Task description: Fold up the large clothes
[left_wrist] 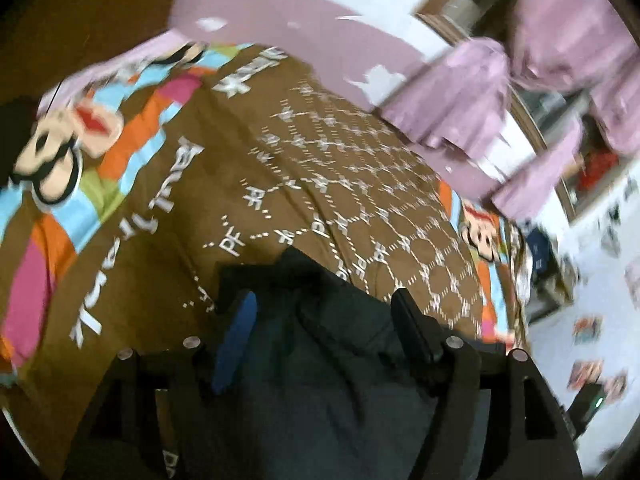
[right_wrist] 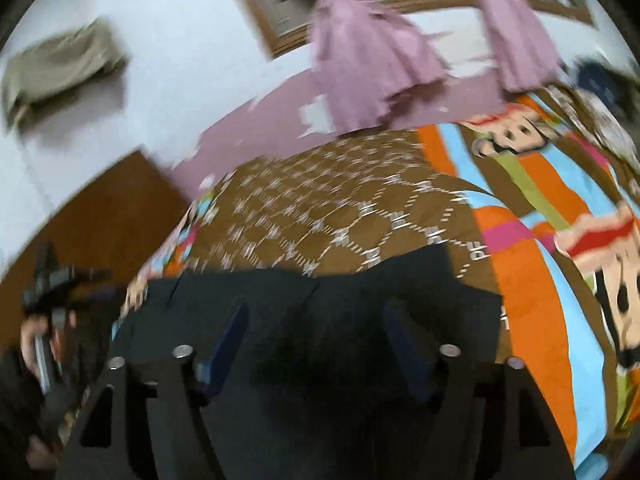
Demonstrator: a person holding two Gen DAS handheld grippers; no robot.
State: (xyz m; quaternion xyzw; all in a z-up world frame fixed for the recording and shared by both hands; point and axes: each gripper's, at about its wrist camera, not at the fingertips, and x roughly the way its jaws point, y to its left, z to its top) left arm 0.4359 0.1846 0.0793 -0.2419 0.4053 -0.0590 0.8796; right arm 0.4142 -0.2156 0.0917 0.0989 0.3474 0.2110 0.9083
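Now both my left gripper (left_wrist: 324,332) and right gripper (right_wrist: 316,340) stand with jaws released above the dark garment (right_wrist: 320,300) lying on the patterned bed (left_wrist: 340,168). It looks soft, limp and fairly heavy, so I would pinch it at the far edge corners.

We look down and forward from both wrists, close over the dark garment (left_wrist: 320,360), sharing the brown patterned bedspread (right_wrist: 320,208) and the pink curtains (left_wrist: 460,100) beyond.
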